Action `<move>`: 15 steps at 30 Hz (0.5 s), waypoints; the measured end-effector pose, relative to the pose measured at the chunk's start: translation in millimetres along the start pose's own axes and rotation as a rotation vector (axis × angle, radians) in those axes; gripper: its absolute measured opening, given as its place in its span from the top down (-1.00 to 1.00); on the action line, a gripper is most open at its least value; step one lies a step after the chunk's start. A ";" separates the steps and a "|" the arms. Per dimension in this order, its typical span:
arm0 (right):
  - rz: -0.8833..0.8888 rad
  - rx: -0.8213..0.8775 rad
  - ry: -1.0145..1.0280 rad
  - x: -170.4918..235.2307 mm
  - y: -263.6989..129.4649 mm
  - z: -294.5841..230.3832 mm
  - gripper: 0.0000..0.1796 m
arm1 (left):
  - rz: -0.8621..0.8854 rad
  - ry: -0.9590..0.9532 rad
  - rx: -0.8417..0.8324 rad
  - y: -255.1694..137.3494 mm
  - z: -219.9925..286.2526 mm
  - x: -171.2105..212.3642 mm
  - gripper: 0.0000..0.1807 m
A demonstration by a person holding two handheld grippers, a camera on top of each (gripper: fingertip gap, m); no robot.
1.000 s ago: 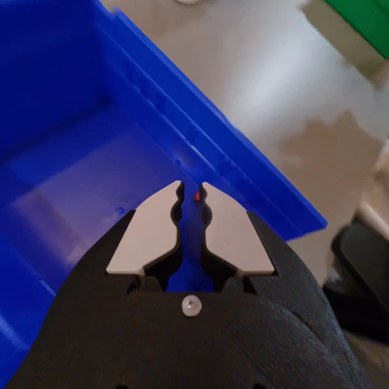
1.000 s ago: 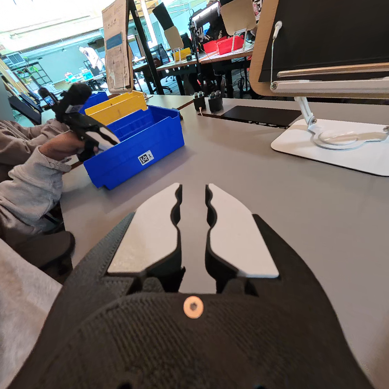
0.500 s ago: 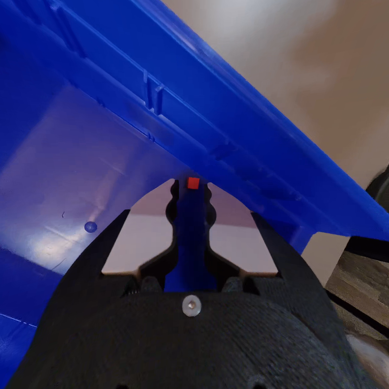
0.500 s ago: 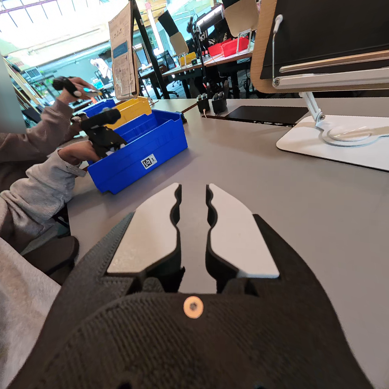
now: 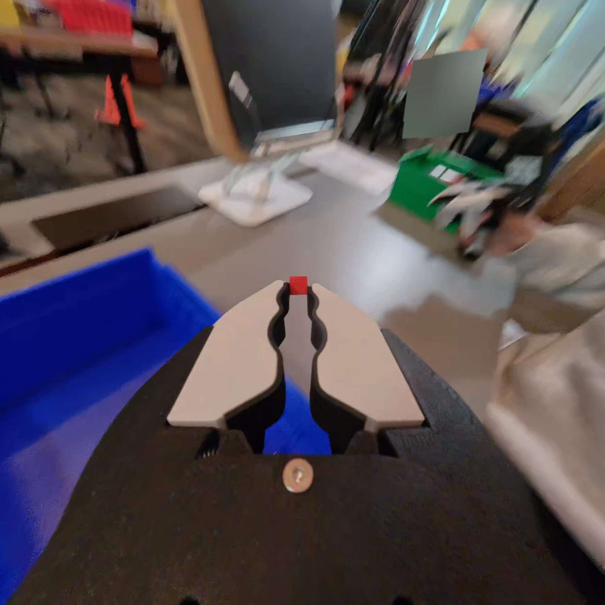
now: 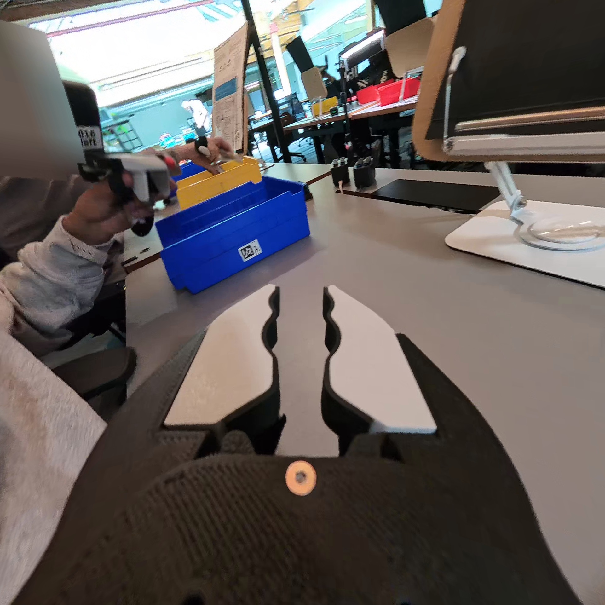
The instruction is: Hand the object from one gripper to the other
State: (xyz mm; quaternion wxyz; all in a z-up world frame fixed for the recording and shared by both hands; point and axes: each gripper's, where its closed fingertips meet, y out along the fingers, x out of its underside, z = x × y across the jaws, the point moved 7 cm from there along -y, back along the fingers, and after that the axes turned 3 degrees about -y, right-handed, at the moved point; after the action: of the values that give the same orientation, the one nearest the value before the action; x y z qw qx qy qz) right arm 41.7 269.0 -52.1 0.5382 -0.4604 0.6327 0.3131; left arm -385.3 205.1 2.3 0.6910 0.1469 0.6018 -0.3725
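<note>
So the left hand-held gripper [image 5: 298, 288] has a tiny red cube [image 5: 298, 284] pinched right at its very tips, both fingers [image 5: 242, 353] pressed against the cube's sides. It's held up in the air above the near corner of the blue bin [image 5: 82, 327], with grey tabletop [image 5: 327, 248] showing behind the cube. The left wrist view is pretty blurry everywhere past the fingers.

The right hand-held gripper [image 6: 301, 289] is holding nothing; its fingers [image 6: 229, 360] sit apart with a clear strip of tabletop [image 6: 409, 278] visible between them. It hovers low over the tabletop, pointing roughly toward the bin's [image 6: 235, 235] near end.

From the right wrist view you can see the left gripper [image 6: 163, 173] way off at the left, raised above and just left of the bin, gripped by a hand [image 6: 98, 209] in a light grey sleeve [image 6: 55, 262]. A bit of red shows at its tip, so the cube [image 6: 169, 160] is up there, well apart from the right gripper.

Other stuff: a yellow bin [image 6: 216, 183] sits right behind the blue one, with another person's hand [image 6: 212, 154] reaching into it. A white stand [image 6: 523, 235] carrying a dark board [image 6: 523, 65] is on the right side of the tabletop. In the left wrist view there's a green bin [image 5: 422, 190] further back, with the right gripper [image 5: 465, 203] smeared by motion blur in front of it.
</note>
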 end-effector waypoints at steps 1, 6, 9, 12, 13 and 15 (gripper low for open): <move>-0.009 -0.022 -0.016 2.6 0.9 -2.6 0.71 | 0.075 -0.025 0.058 1.0 15.0 -8.1 0.89; -0.041 -0.098 -0.175 19.8 -1.3 -21.4 0.70 | 0.330 -0.199 0.399 37.1 97.3 -29.0 0.90; 0.023 -0.034 -0.376 21.4 -15.4 -29.5 0.73 | 0.400 -0.299 0.549 82.1 141.8 -26.2 0.90; 0.161 -0.012 -0.542 19.1 -37.3 -39.5 0.66 | 0.370 -0.420 0.693 137.7 181.1 -9.1 0.89; 0.187 -0.029 -0.580 19.1 -43.7 -42.8 0.62 | 0.355 -0.471 0.728 155.6 191.6 -0.6 0.89; 0.189 -0.040 -0.625 22.7 -53.9 -44.3 0.57 | 0.324 -0.584 0.796 188.7 208.5 19.1 0.89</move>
State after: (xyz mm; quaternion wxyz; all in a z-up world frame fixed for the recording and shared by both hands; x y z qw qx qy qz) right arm 73.9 203.4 -58.8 0.6658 -0.2916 0.4707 0.5001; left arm -104.2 191.0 -13.4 0.7695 0.3795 0.1649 -0.4865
